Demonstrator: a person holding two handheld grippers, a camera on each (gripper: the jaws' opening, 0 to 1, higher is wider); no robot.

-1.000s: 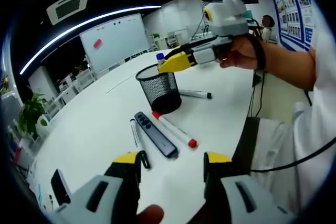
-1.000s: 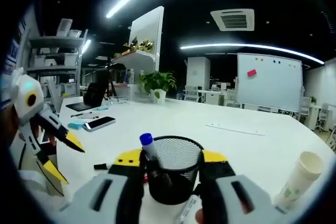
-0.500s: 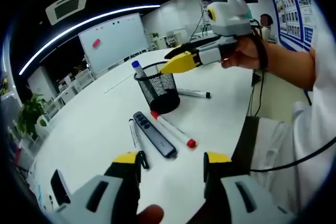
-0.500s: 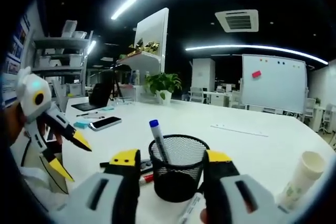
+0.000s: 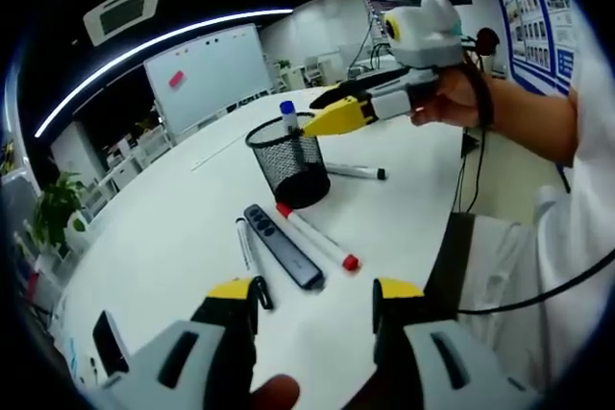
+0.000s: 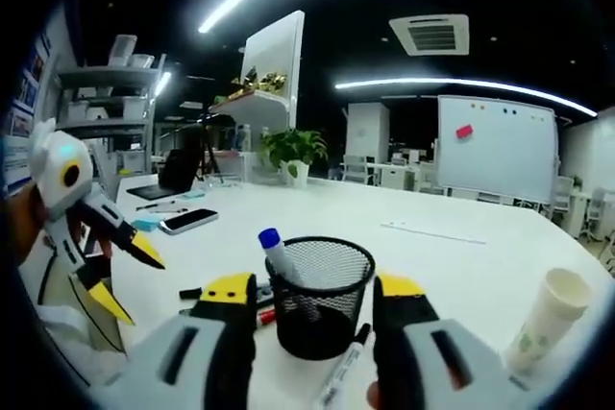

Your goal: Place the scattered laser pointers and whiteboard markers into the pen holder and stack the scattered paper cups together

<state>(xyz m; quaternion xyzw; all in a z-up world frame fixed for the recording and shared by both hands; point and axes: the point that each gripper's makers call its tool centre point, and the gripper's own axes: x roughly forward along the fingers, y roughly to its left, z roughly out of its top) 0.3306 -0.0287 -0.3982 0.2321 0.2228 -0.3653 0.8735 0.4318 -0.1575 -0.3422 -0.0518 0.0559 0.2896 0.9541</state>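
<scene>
Since the earlier frame the blue-capped marker (image 5: 288,118) has shifted inside the mesh holder (image 5: 290,168): it was leaning at the holder's near-left rim in the left gripper view, and now stands nearer the middle of the opening, just beside the right gripper's yellow tips. The right gripper (image 5: 332,112) has drawn slightly back from the rim; its jaws stand apart and hold nothing.

Left gripper view: the left gripper (image 5: 314,291) is low over the white table (image 5: 154,237), jaws spread wide, nothing between them. Just ahead of its jaws lie a dark remote-like pointer (image 5: 283,246), a red-capped marker (image 5: 319,236) to the right of the pointer, and a thin black pen (image 5: 244,243) to its left. A black marker (image 5: 260,292) lies touching the left jaw's tip. The holder stands beyond these, and a black-capped marker (image 5: 356,172) lies on the table just past it, to its right. A dark phone (image 5: 108,343) lies to the left of the gripper.

Right gripper view: the right gripper (image 6: 314,290) is framed around the holder (image 6: 318,295), which sits between and beyond the open jaws, the blue cap (image 6: 270,238) rising at its left rim. A marker (image 6: 341,370) lies beside the holder's base, near the right jaw. A stack of paper cups (image 6: 546,319) stands far right. The left gripper (image 6: 130,276) is at the left, jaws parted.
</scene>
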